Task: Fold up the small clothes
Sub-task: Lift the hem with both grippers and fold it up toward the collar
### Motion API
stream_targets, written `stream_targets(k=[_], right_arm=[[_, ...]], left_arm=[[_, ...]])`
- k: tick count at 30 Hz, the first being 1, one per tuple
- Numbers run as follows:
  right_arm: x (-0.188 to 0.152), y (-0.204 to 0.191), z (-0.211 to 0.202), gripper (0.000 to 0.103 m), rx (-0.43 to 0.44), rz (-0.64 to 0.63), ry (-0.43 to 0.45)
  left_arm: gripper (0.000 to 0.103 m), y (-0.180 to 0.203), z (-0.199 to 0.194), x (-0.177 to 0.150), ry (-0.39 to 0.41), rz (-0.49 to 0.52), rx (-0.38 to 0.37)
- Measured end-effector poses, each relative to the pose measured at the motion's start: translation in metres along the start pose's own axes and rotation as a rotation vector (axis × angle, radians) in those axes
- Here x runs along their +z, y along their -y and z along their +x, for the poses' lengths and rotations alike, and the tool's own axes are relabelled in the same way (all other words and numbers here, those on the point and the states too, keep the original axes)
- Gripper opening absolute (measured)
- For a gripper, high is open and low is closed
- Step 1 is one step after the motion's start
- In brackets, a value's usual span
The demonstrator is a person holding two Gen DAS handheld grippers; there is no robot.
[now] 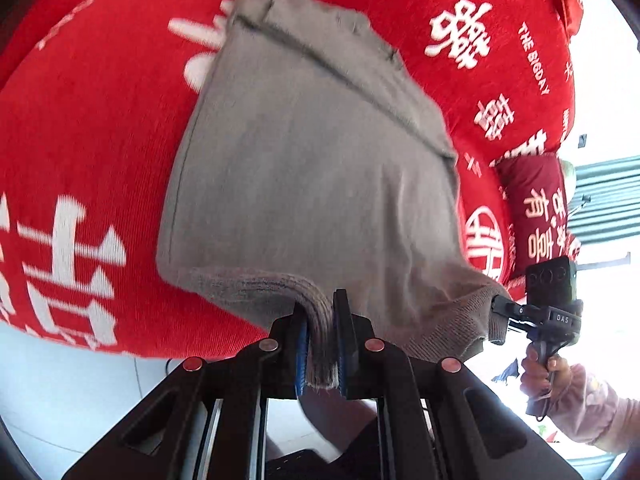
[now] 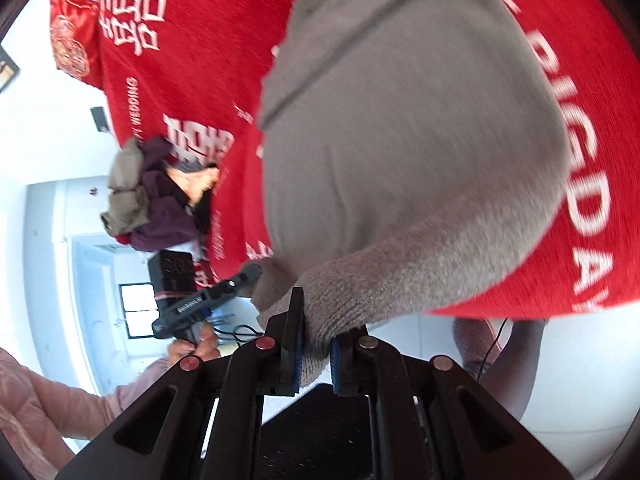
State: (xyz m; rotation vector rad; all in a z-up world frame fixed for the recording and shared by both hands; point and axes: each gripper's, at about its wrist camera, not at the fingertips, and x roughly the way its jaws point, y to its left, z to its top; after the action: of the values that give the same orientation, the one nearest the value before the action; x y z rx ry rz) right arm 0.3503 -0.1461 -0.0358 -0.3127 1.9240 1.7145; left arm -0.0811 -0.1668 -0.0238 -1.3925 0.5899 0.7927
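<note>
In the left wrist view the left gripper [image 1: 321, 336] is pinching the ribbed hem of the grey knitted garment [image 1: 312, 168] between its fingers [image 1: 343, 340]; the fingers are standing nearly closed, parted only by the thickness of the bunched knit, and a short end of hem is hanging down past the blue pads; in the right wrist view the right gripper [image 2: 314, 350] is likewise gripping the ribbed hem of the same garment, its fingers [image 2: 294, 332] narrowed onto a thick roll of fabric that is filling the gap between them; each gripper is showing in the other's camera, the right gripper at the hem's right corner and the left gripper at its left corner; from the lifted hem the garment is stretching away and lying flat on the red bedspread [image 1: 92, 128], near the bed's near edge; further off, a pile of clothes [image 2: 152, 196] is sitting at the bed's left edge; farthest away, a red cushion [image 2: 72, 36] is resting at the far left corner.
</note>
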Motion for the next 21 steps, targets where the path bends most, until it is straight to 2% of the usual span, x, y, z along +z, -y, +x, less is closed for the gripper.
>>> stream_targets(k=[6,11,17,21], right_arm=[[0.051,-0.028,-0.021,0.011,0.080,-0.030,0.094],[0.114,-0.045,-0.032,0.011,0.109,-0.068,0.140],[0.204,-0.062,-0.033,0.011,0.124,-0.103,0.157],[0.263,-0.056,-0.028,0.011,0.115,-0.104,0.160]], left_arm=[[0.012,0.015,-0.021,0.047,0.102,0.000,-0.008],[0.012,0.021,-0.027,0.108,0.188,-0.035,-0.006],[0.012,0.036,-0.004,0.190,0.250,-0.044,0.000],[0.012,0.037,0.023,0.240,0.262,-0.035,0.041]])
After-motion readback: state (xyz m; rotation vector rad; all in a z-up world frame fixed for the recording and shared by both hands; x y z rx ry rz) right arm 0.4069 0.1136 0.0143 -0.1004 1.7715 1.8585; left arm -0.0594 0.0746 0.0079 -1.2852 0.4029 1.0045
